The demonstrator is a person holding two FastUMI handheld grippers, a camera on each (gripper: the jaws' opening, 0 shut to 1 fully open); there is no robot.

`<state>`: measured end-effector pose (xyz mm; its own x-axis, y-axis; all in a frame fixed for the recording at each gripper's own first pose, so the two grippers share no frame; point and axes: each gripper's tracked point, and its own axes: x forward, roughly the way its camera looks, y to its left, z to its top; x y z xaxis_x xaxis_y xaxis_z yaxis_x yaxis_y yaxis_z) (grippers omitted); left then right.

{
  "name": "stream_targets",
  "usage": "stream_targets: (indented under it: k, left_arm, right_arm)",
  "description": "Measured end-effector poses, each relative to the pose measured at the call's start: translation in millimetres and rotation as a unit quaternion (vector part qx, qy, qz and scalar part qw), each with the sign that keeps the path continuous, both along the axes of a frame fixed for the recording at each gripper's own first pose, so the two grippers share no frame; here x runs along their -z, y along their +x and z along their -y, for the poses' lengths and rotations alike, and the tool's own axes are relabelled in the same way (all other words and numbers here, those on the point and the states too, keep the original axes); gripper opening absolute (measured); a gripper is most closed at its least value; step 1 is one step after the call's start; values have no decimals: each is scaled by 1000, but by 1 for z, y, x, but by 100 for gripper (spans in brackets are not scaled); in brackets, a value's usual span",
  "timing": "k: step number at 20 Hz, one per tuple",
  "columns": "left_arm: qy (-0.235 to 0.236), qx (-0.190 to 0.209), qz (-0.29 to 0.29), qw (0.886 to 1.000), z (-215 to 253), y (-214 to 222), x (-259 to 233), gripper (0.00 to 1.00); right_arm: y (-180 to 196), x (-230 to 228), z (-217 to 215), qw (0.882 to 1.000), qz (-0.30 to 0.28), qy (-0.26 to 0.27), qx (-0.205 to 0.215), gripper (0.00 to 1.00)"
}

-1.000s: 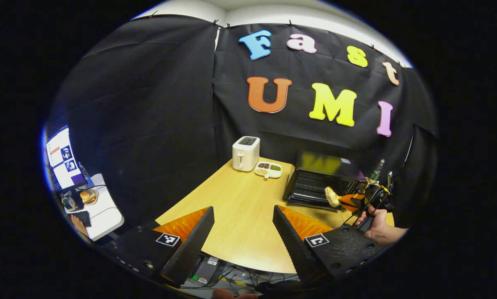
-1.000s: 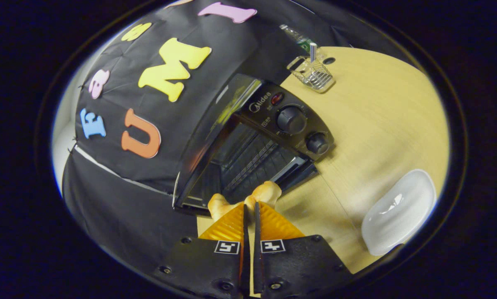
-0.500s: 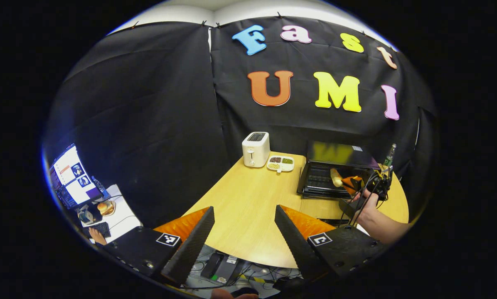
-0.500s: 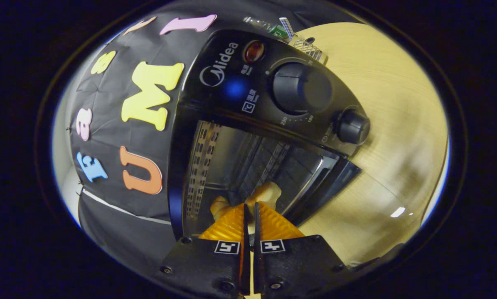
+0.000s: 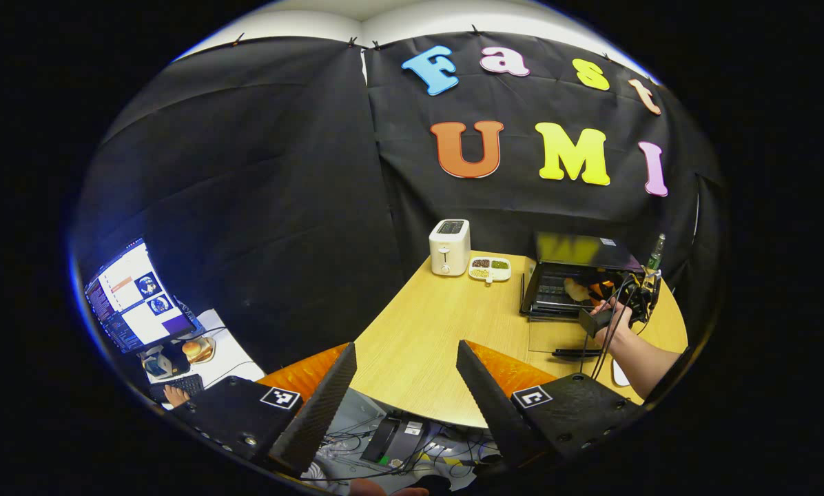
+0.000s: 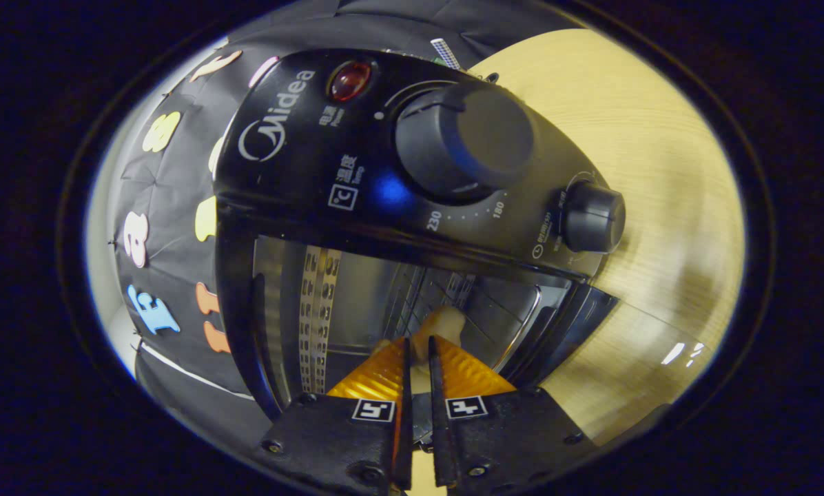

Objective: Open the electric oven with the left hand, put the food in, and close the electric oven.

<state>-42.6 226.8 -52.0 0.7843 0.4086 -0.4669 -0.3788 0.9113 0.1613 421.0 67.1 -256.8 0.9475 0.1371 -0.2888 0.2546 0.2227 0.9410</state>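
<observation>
the food [image 6: 438,324], a pale tan piece, sits inside the mouth of the electric oven [image 6: 412,179], over the wire rack, at the tips of the right gripper [image 6: 417,348]. the right gripper's fingers [image 6: 377,372] are nearly pressed together with a thin gap between them, and the food lies in that gap at the tips; whether both fingers press on it i cannot tell. in the right gripper view the oven looms close and tilted: its control panel with a big knob [image 6: 464,138], a smaller knob [image 6: 593,217] and a red lamp [image 6: 348,79] lies above the open cavity, and the perforated metal inner wall shows beside the food

in the left gripper view the oven [image 5: 577,272] stands at the far right part of the tabletop [image 5: 439,337], its door [image 5: 557,337] dropped flat toward the near edge. the right gripper [image 5: 594,289] and the hand [image 5: 615,317] holding it reach into the oven's opening, the food [image 5: 577,291] showing just inside. left of the oven lies a small divided dish [image 5: 490,269], and left of that a white toaster [image 5: 450,246]

the left gripper [image 5: 405,386] hangs well apart from the oven, above the near edge of the tabletop, its fingers [image 5: 322,399] spread wide with nothing between them. far left of the oven, off the tabletop, a lit monitor [image 5: 136,296] stands on a white desk
</observation>
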Motion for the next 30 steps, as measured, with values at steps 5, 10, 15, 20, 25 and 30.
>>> stream_targets:
  k: [5, 10, 15, 20, 25, 30]
  left_arm:
    - [-10, 23, 4, 1000, -10, -16, 0, 96]
    - [-25, 52, 15, 998, -12, -27, 3, 96]
    - [-52, 90, 27, 994, -9, -30, 12, 96]
    - [-95, 155, 41, 983, 28, -5, 26, 93]
    - [-112, 230, 40, 966, 75, 23, 45, 93]
    - [-156, 269, 3, 950, 127, 52, 84, 93]
  right_arm:
    - [-19, -17, -23, 996, 24, -80, -25, 58]
    - [-57, -30, -37, 995, 27, -94, -30, 72]
    - [-107, -34, -46, 990, 14, -133, -49, 81]
    - [-187, -56, -43, 968, 10, -232, -96, 81]
    - [-264, -71, -33, 948, -5, -293, -123, 96]
    - [-334, -82, 1, 914, -29, -385, -122, 95]
